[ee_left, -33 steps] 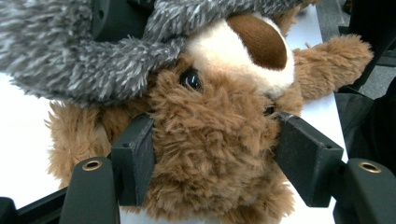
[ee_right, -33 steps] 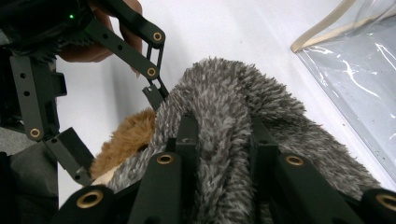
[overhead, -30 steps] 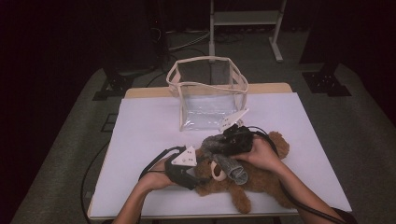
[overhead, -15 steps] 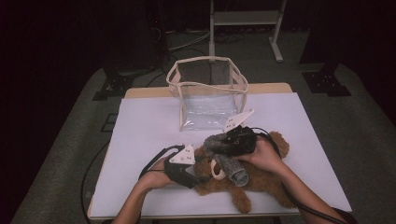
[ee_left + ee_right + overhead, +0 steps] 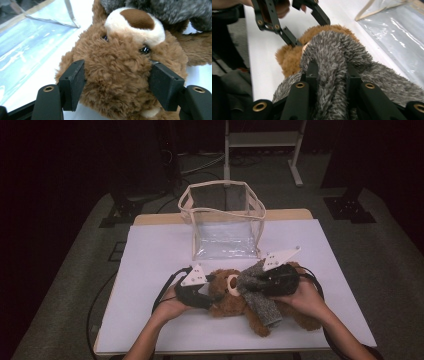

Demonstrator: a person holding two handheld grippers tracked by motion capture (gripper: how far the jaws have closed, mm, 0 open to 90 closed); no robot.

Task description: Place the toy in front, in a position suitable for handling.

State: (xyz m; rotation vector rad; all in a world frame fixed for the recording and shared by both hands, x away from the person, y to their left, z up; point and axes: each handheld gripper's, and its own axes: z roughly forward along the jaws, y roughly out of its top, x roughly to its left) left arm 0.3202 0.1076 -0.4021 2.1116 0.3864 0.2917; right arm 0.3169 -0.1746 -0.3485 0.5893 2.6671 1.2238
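On the near half of the white table, the brown teddy bear lies on its back with a grey fuzzy scarf draped across its neck and chest. The left gripper has its jaws partly closed and pressed into both sides of the bear's head, pinning it. The right gripper pinches a fold of the scarf near the bear's snout. To work the scarf well, keep the head clamped firmly and draw the fabric slowly, clear of the clear plastic bag standing farther back.

White table with brown teddy bear, clear bag
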